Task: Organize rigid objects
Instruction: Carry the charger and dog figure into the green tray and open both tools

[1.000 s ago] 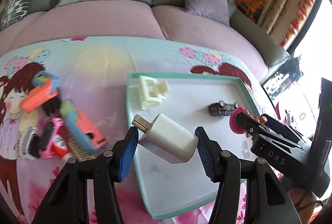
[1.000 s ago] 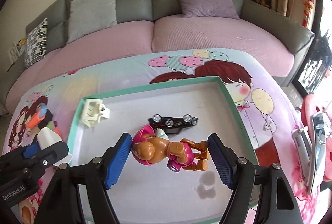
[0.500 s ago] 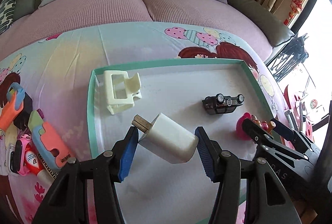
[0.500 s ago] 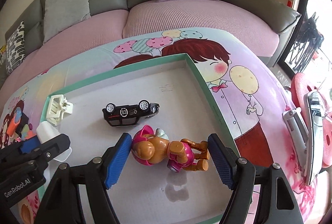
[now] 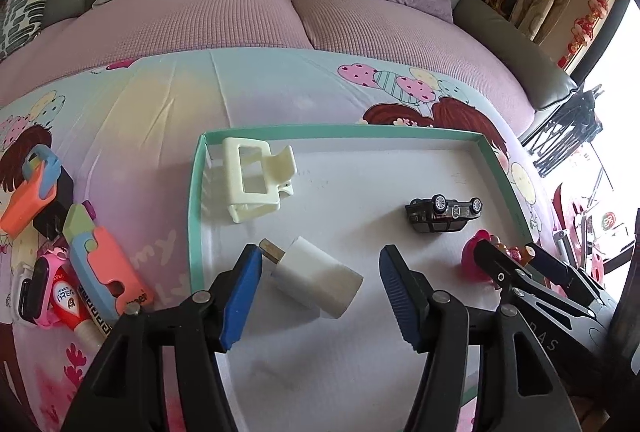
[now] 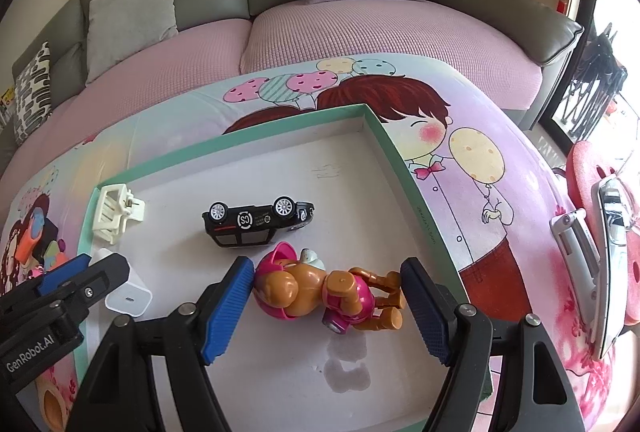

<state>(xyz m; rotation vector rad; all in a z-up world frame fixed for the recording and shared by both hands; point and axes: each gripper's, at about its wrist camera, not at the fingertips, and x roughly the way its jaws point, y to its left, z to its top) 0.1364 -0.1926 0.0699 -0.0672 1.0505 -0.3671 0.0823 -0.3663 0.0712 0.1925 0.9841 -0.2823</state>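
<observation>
A teal-rimmed white tray (image 5: 194,216) lies on the cartoon-print cloth. My left gripper (image 5: 320,264) hangs over its near left part with jaws opening. The white charger plug (image 5: 316,278) lies on the tray floor between them, clear of the right pad. In the right wrist view the charger (image 6: 128,298) shows beside the left gripper (image 6: 80,272). My right gripper (image 6: 326,284) is shut on a pink-and-brown toy dog (image 6: 316,290), held just above the tray (image 6: 416,191). A black toy car (image 6: 256,222) lies upside down behind it. A cream hair clip (image 5: 252,183) sits in the far left corner.
Several colourful toys and a pink watch (image 5: 80,264) are heaped on the cloth left of the tray. A silver folding object (image 6: 600,252) lies on the cloth to the right. A pink-and-grey sofa (image 5: 240,11) with cushions runs behind the table.
Both grippers came in over the tray and sank a little. The left jaws widened and the charger slipped from the pads onto the tray floor. The right grip on the toy dog is unchanged.
</observation>
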